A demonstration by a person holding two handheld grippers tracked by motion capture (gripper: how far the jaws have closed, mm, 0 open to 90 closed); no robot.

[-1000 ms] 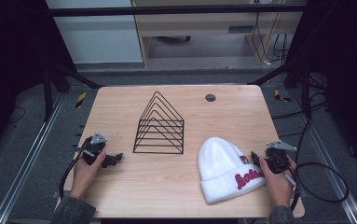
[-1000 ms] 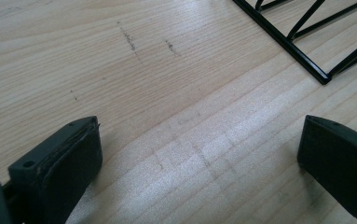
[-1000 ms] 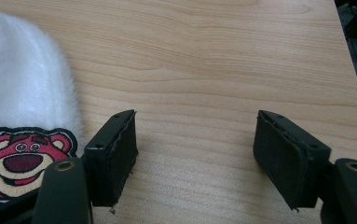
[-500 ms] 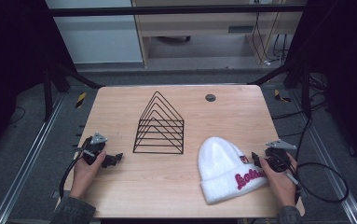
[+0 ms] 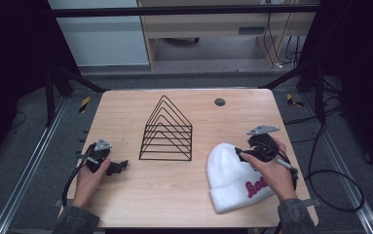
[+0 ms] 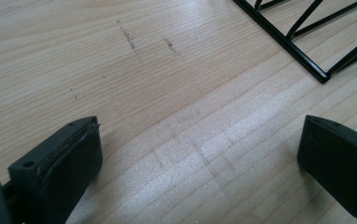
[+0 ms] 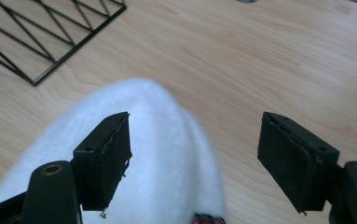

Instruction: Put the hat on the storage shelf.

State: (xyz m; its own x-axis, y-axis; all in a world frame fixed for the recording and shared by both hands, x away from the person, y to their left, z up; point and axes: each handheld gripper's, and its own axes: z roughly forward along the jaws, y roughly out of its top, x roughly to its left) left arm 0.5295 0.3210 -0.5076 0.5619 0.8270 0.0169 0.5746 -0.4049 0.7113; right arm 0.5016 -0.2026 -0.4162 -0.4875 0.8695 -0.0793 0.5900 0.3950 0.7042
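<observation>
Right claw (image 5: 245, 153), high view: poised over the upper right edge of the white beanie (image 5: 233, 175); the hand hides its jaw gap and covers part of the beanie's pink lettering. Left claw (image 5: 118, 167) rests low on the bench (image 5: 184, 195), well apart from the beanie, just left of the black wire rack (image 5: 167, 131).

Left claw view: jaws apart, bare wood between them; the rack's corner (image 6: 323, 74) is cut off at the frame edge.

Right claw view: jaws have just been opening and stand wide apart, gripping nothing. The blurred beanie (image 7: 157, 154) lies below, under the left jaw and the gap; its lettering is cut off at the bottom edge.
</observation>
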